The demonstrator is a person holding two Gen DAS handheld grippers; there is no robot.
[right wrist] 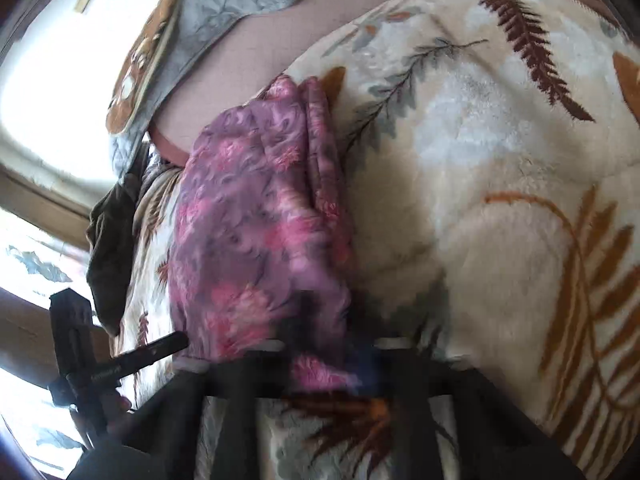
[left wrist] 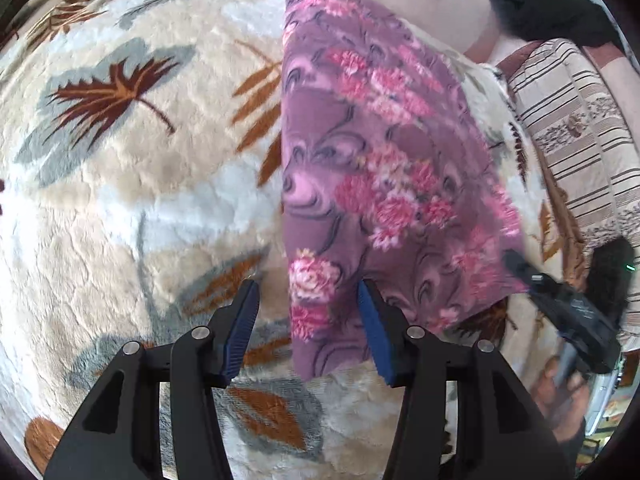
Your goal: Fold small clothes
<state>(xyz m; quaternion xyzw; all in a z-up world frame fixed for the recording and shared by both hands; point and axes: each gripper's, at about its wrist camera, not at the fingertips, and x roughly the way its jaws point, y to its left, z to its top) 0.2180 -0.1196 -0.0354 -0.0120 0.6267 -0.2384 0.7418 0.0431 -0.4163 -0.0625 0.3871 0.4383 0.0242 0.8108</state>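
The left gripper hovers low over the bed with its blue-padded fingers spread wide and nothing between them; the near corner of the purple floral garment lies in the gap below them, apparently untouched. The right gripper is heavily blurred in its own view, so I cannot tell whether its jaws are spread or pressed together, though the garment's near edge sits right at the fingers; seen from the left wrist camera, it reaches in at the cloth's right edge. The garment is a soft, fleecy piece, mauve with darker swirls and clusters of pink flowers, lying as a long, roughly rectangular shape with a straight left edge. In the right wrist view one long side shows stacked folds bunched together. It rests on a plush cream blanket printed with brown, rust and grey leaves, toward that blanket's right side. Beyond it lie a pink sheet, a grey quilted pillow, a dark cloth and a striped beige cover. No containers show in either view.
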